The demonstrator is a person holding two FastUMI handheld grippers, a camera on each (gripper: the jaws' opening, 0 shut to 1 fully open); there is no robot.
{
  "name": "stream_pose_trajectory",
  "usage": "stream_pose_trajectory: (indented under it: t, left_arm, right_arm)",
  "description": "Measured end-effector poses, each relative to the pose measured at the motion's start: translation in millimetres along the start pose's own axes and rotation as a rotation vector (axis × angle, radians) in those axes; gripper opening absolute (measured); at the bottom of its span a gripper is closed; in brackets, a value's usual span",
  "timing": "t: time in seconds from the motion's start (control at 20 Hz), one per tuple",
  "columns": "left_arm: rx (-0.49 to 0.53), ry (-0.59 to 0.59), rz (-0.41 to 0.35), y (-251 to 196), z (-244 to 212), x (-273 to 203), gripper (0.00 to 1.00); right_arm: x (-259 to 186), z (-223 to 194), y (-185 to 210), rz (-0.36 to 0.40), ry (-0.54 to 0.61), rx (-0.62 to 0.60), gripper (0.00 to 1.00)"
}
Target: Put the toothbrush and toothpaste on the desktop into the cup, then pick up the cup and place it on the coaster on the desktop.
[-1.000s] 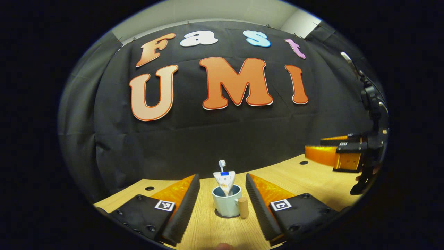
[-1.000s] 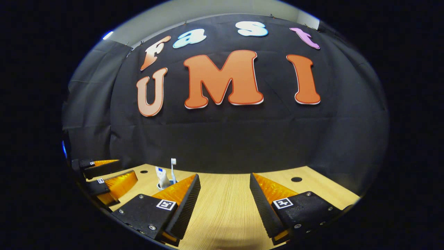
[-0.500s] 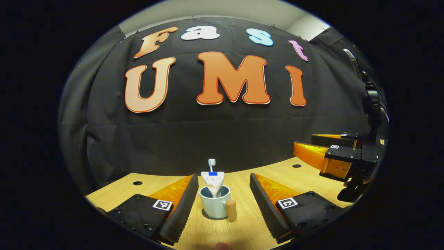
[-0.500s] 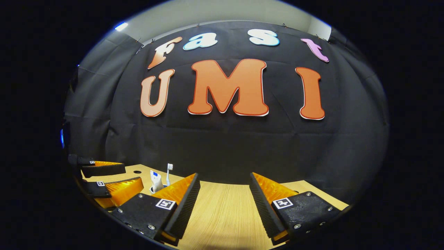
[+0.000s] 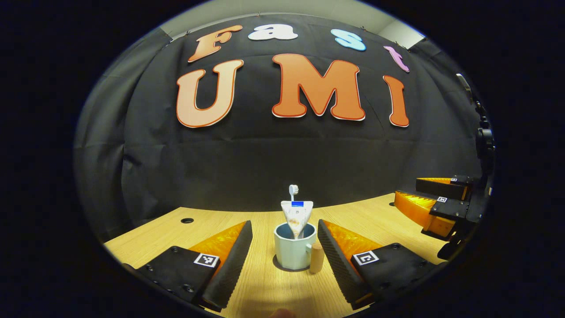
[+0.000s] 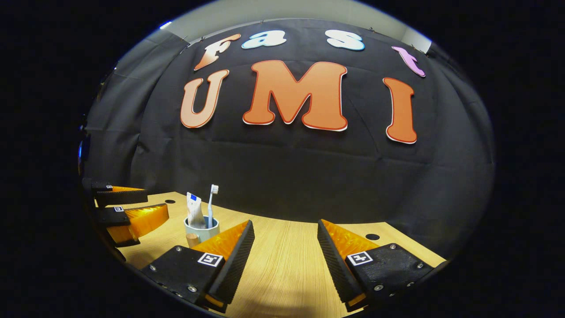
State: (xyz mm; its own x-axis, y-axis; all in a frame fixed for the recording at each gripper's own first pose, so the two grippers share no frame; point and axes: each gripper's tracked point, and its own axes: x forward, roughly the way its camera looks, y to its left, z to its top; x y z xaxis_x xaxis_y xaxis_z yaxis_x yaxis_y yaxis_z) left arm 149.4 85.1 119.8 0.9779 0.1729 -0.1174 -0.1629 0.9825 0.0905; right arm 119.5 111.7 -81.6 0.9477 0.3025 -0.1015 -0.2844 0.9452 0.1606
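Note:
A pale blue-green cup with a wooden handle stands upright on the wooden desktop. A toothpaste tube and a white toothbrush stick up out of it. My left gripper is open, and the cup sits in the gap between its fingers, the handle close to the right-hand one. My right gripper is open over bare wood; from it the cup lies to the left, beside the left gripper. The right gripper hovers at the far right of the left gripper view.
The black cloth wall closes the desktop's far side. Small round holes sit in the desktop near the back edge. Bare wood stretches between the two grippers.
The cup has shifted back toward the middle of the left gripper view, between the fingers. In the right gripper view, cup and left gripper have come further into sight. Both grippers stay open.

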Motion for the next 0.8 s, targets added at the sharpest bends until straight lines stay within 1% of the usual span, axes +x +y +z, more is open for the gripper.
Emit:
stream_pose_trajectory:
  t: [0.2, 0.5, 0.65, 0.8]
  left_arm:
    - [0.002, -0.007, 0.021, 4.9, 0.2, -0.9, 0.94]
    - [-0.026, -0.007, 0.01, -0.4, -1.6, -0.7, 0.94]
    - [-0.018, -0.008, 0.016, 0.6, -1.4, -1.0, 0.94]
    - [-0.024, -0.026, 0.023, 2.4, 2.3, -2.5, 0.94]
  right_arm:
    - [0.0, -1.2, -6.2, -0.009, 0.007, 0.028, 0.88]
    - [0.6, -5.8, -22.4, -0.046, 0.019, 0.092, 0.88]
    - [1.5, -9.7, -21.3, -0.041, 0.032, 0.112, 0.88]
    - [1.5, -7.7, -21.8, -0.043, 0.025, 0.105, 0.88]
